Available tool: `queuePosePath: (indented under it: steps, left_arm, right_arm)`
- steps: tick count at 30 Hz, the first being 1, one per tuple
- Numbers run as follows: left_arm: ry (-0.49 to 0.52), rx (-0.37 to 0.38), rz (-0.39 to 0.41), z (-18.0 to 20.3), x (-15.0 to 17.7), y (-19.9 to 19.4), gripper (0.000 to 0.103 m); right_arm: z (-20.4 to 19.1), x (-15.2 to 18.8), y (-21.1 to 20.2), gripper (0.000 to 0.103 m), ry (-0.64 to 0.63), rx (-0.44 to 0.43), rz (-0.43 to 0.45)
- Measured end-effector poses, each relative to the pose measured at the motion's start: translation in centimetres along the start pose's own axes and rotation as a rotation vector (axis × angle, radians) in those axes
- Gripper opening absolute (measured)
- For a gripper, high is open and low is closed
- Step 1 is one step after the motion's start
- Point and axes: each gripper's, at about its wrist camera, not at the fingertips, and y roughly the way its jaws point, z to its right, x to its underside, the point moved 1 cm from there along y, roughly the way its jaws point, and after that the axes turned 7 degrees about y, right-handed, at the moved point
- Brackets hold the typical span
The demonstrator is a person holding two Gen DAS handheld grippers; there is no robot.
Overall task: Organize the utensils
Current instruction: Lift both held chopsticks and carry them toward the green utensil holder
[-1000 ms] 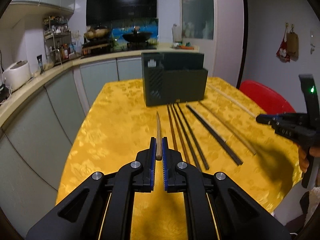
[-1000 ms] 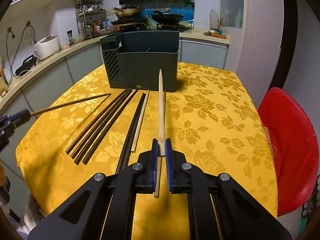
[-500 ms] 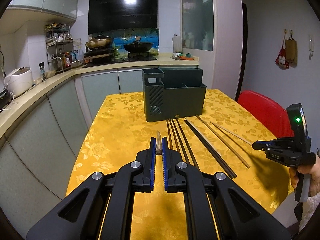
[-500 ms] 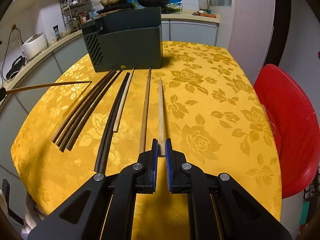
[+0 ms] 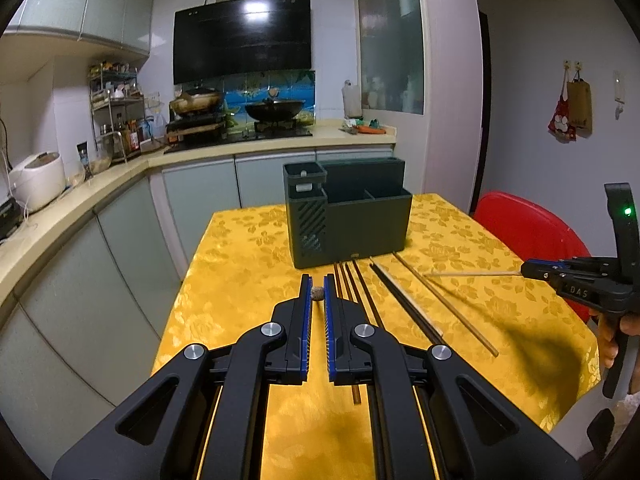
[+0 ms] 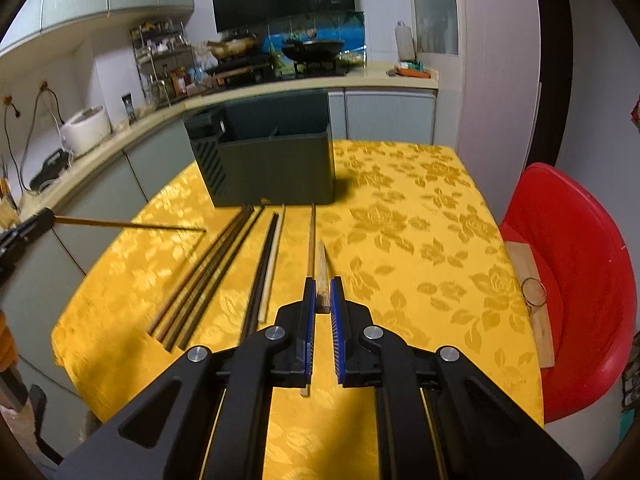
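Up above the yellow tabletop (image 5: 248,264), each gripper pinches one chopstick. Left gripper (image 5: 317,294) clamps a brown chopstick (image 6: 128,224), seen end-on from its own camera. Right gripper (image 6: 323,296), lettered "DAS" on its side, clamps a pale chopstick (image 6: 322,276). More chopsticks (image 6: 208,276) lie in a row before the dark holder (image 5: 348,220), its small front label unreadable.

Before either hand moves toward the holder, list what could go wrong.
1. Each gripper, left and right, pinches its chopstick at one end only; the long free end may swing or slip.
2. The left chopstick points across the table toward the right one; the tips could cross.
3. The holder has narrow compartments; a tilted stick may catch a rim.
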Motion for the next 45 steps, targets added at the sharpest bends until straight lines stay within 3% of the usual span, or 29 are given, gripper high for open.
queuePosePath:
  steps: [21,33,45]
  left_arm:
    - [-0.018,0.05,0.012,-2.6,-5.5,3.1,0.007]
    - [-0.021,0.084,-0.019,-3.8,-7.8,4.6,0.006]
    - [0.006,0.126,0.003,-4.2,-13.1,4.6,0.006]
  right_arm:
    - [-2.6,-8.1,0.2,0.007,-0.01,-0.089,0.043]
    - [-3.8,-11.1,2.1,0.007,-0.025,-0.086,-0.016]
    - [-3.4,-15.1,1.0,0.007,0.003,-0.097,0.005]
